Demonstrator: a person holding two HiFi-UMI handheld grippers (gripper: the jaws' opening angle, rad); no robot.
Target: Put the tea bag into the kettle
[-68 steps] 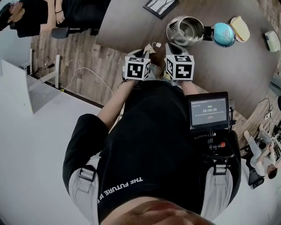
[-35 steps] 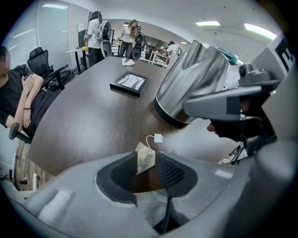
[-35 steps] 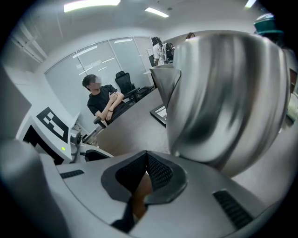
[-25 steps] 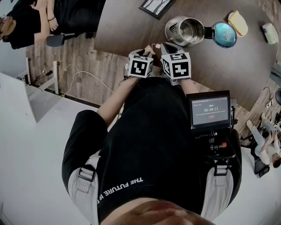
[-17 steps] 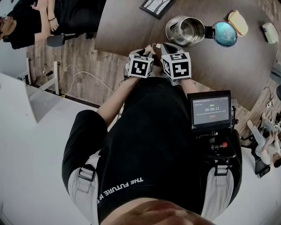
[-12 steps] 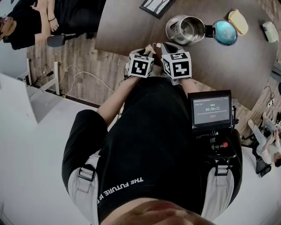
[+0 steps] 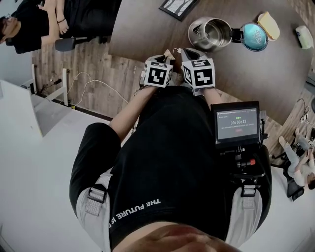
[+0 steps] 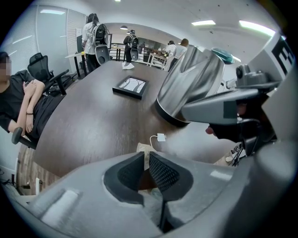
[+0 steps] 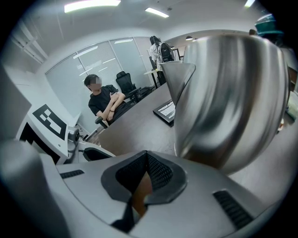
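Observation:
The tea bag [image 8: 142, 149] lies on the dark table near its front edge, its string running to a small white tag [image 8: 161, 137]. My left gripper [image 8: 145, 157] has just been closing, and its pads now pinch the bag's paper top. In the head view the tea bag [image 7: 169, 54] shows just beyond the left gripper [image 7: 165, 59]. The steel kettle [image 7: 211, 32] stands behind it with its teal lid [image 7: 253, 37] swung open. My right gripper [image 9: 146, 157] is shut on nothing, close in front of the kettle [image 9: 233, 97] wall.
A framed picture [image 7: 179, 6] lies on the table beyond the kettle. A yellow object [image 7: 268, 24] and a white one [image 7: 304, 37] sit at the far right. A seated person [image 8: 21, 104] is at the table's left end, and the table edge [image 7: 129, 60] runs under my grippers.
Since the earliest frame both grippers have drawn slightly closer together beside the tea bag. Over the last second neither hand has visibly shifted in the head view.

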